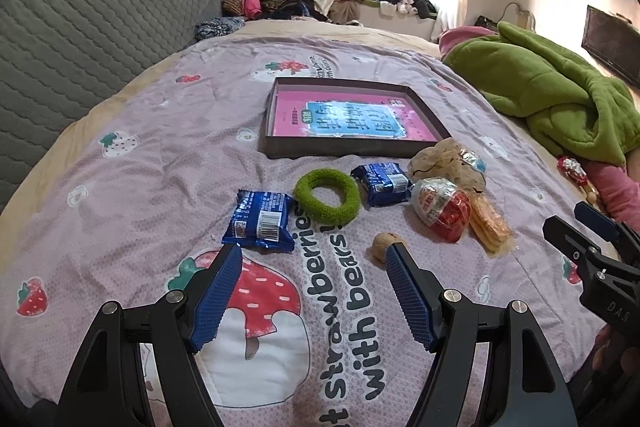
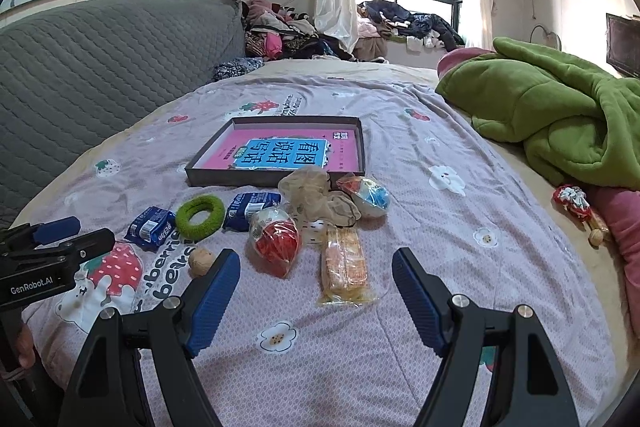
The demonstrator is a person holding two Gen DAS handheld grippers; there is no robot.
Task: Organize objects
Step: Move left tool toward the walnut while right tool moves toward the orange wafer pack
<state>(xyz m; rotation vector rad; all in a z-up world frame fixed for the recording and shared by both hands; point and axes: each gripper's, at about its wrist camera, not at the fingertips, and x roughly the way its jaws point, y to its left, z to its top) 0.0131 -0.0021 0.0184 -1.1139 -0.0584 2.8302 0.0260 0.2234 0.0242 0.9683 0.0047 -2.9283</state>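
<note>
A shallow dark box (image 1: pixel 276 147) (image 2: pixel 276 179) with a pink book inside lies mid-bed. In front of it sit two blue snack packets (image 1: pixel 262 219) (image 1: pixel 382 183) (image 2: pixel 151 228) (image 2: pixel 250 209), a green fuzzy ring (image 1: pixel 327 201) (image 2: pixel 200 215), a red-and-white egg toy (image 1: pixel 442 211) (image 2: pixel 276 241), a beige hair tie (image 1: pixel 446 165) (image 2: pixel 316 197), a second egg toy (image 2: pixel 368 195), a cracker pack (image 1: pixel 490 225) (image 2: pixel 345 267) and a walnut (image 1: pixel 383 245) (image 2: pixel 200 261). My left gripper (image 1: pixel 312 251) (image 2: pixel 74 233) is open, empty, just short of the near packet and walnut. My right gripper (image 2: pixel 316 261) (image 1: pixel 576 221) is open, empty, near the cracker pack.
A green blanket (image 1: pixel 560 95) (image 2: pixel 560 111) is heaped at the right, with a small red-and-white toy (image 1: pixel 574 171) (image 2: pixel 574 205) by a pink cushion (image 2: pixel 618 227). A grey quilted headboard (image 1: pixel 80 35) (image 2: pixel 100 67) runs along the left. Clothes pile (image 2: pixel 288 35) lies beyond the bed.
</note>
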